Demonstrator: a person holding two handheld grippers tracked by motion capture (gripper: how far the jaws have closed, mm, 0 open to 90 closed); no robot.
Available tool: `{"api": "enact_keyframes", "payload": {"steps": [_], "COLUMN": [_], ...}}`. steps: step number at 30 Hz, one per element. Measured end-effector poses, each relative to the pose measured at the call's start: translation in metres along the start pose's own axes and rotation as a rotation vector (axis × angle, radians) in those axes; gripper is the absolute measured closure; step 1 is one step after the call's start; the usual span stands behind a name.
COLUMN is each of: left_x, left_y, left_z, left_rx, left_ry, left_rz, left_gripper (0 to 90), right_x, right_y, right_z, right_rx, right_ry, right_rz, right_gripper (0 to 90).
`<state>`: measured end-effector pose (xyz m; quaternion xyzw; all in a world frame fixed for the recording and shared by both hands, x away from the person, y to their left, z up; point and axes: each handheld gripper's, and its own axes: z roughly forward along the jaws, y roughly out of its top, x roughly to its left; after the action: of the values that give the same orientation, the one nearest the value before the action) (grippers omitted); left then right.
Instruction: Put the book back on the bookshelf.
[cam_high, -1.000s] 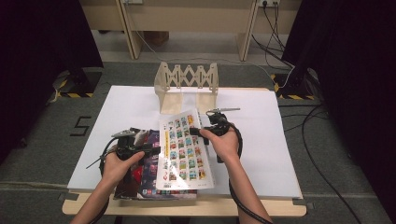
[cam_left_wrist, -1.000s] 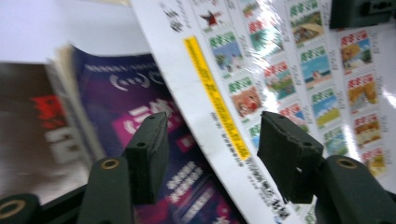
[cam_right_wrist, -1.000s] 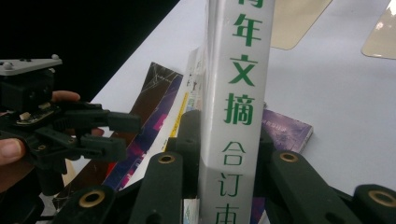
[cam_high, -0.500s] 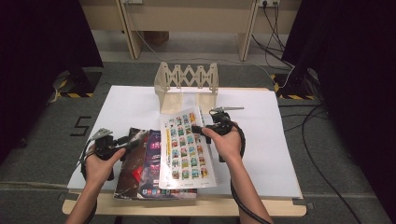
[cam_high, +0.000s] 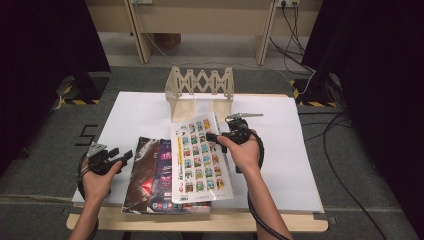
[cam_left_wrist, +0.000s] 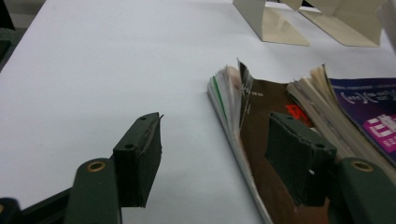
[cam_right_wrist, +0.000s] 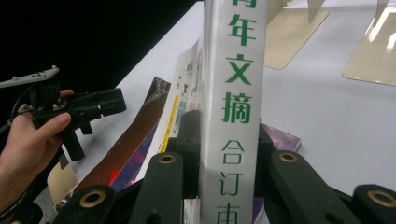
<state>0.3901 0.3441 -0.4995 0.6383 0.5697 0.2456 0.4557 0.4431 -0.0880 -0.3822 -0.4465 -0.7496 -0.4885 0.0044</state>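
Observation:
My right gripper (cam_high: 212, 136) is shut on the spine of a white book (cam_high: 197, 157) with a grid of small pictures on its cover. In the right gripper view both jaws clamp that spine (cam_right_wrist: 236, 93), which bears green characters, at my right gripper (cam_right_wrist: 229, 140). The book leans over a purple magazine (cam_high: 167, 172) and a dark glossy magazine (cam_high: 142, 172). My left gripper (cam_high: 124, 156) is open just left of the dark magazine; its jaws have just been opening. In the left gripper view the dark magazine's page edge (cam_left_wrist: 236, 121) lies between the jaws of my left gripper (cam_left_wrist: 219, 154), untouched by the pads.
A pale wooden expanding rack (cam_high: 200, 87) stands at the back middle of the white table sheet (cam_high: 295, 165). Bare white surface lies to the left and right of the magazines. Cables and dark curtains surround the table.
My left gripper slid left, off the magazines toward the table's left edge, with its jaws wider. The dark magazine lies flatter. The right gripper and white book stayed put.

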Motion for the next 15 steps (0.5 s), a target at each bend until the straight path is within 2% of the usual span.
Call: {"api": "enact_keyframes", "payload": {"steps": [7, 11, 15], "left_x": [0.002, -0.001, -0.002], "left_y": [-0.002, -0.003, -0.003], "left_z": [-0.002, -0.003, -0.002], "left_rx": [-0.025, -0.045, -0.037], "left_ry": [-0.014, -0.013, -0.009], "left_rz": [-0.004, 0.019, 0.038], "left_gripper": [35.0, 35.5, 36.3], "right_x": [0.002, 0.004, 0.006], "right_y": [0.006, 0.01, 0.015], "right_z": [-0.006, -0.013, -0.02], "right_rx": [-0.016, -0.041, -0.073], "right_ry": [0.001, -0.012, -0.028], "right_rz": [-0.007, -0.019, -0.029], "right_gripper": [74.3, 74.3, 74.4]}}
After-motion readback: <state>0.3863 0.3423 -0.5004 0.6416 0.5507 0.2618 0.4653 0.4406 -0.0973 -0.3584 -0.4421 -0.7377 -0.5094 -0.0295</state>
